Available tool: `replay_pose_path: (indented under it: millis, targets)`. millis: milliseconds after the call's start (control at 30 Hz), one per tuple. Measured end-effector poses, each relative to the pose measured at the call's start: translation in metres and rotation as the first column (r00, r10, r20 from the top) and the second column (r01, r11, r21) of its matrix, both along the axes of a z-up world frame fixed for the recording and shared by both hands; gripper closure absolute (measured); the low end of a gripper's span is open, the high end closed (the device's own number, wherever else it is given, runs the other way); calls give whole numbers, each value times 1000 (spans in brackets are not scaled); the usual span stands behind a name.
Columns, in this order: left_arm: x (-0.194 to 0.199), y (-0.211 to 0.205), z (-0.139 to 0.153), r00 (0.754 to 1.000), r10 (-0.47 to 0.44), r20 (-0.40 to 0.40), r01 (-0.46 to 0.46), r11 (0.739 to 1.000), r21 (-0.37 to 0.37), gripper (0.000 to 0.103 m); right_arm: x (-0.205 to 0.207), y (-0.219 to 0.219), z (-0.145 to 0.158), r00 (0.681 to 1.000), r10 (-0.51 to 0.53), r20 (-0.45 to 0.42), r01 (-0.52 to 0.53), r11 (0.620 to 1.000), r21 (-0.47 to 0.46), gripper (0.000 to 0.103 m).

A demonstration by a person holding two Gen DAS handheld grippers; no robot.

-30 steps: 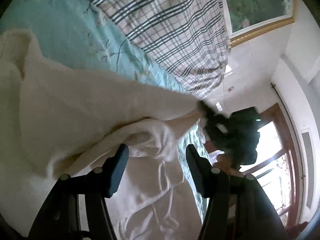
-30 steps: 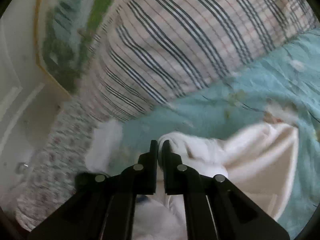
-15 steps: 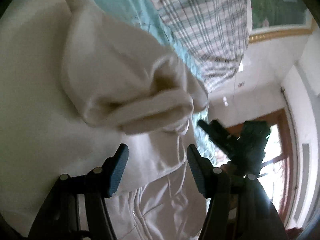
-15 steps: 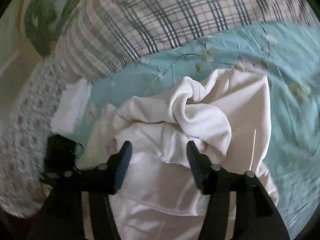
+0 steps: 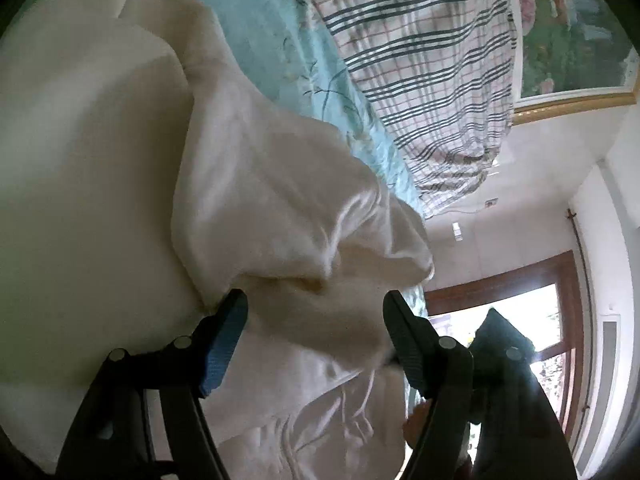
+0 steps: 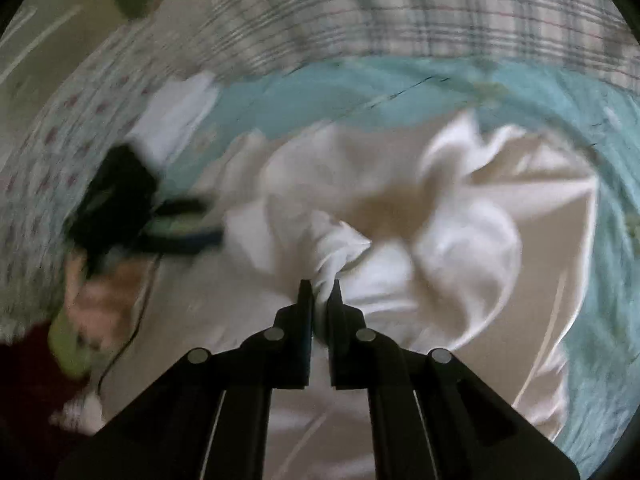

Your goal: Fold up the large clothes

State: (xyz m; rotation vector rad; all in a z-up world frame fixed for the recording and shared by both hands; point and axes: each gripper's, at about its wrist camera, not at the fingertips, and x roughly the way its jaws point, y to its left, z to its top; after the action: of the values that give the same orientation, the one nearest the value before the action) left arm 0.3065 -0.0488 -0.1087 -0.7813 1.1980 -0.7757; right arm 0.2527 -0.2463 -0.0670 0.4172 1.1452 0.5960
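A large cream-white garment lies bunched on the light blue bedspread. My left gripper is open, its jaws wide apart just over a rumpled fold of the garment, holding nothing. In the right wrist view the same garment is heaped in folds. My right gripper is shut on a pinched tuft of the white cloth at the middle of the heap. The right gripper's black body shows at the lower right of the left wrist view. The right wrist view is motion-blurred.
A plaid pillow lies at the head of the bed, also in the right wrist view. A framed painting hangs above. A wood-framed window is at the right. The left gripper and hand show at the left.
My right gripper was shut on the cloth, opened above the heap, and is now shut on a tuft of it. My left gripper stayed open and moved closer over the bunched garment.
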Motion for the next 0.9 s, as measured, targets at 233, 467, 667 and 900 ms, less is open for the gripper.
replay_pose_path:
  millis: [233, 467, 667, 900]
  targets:
    - [-4, -9, -1, 998, -46, 33, 43, 996, 83, 62, -17, -43, 2, 972, -231, -38, 233, 971, 62, 45]
    - [-24, 33, 4, 998, 46, 36, -50, 992, 119, 37, -18, -99, -11, 858, -507, -82, 511, 859, 41, 40]
    - [-9, 9, 1, 998, -5, 57, -4, 986, 169, 51, -8, -83, -29, 853, -504, -135, 509, 861, 4, 40]
    - [-16, -11, 24, 971, -96, 217, 20, 944, 329, 103, 5, -69, -33, 882, -444, -160, 460, 884, 82, 96]
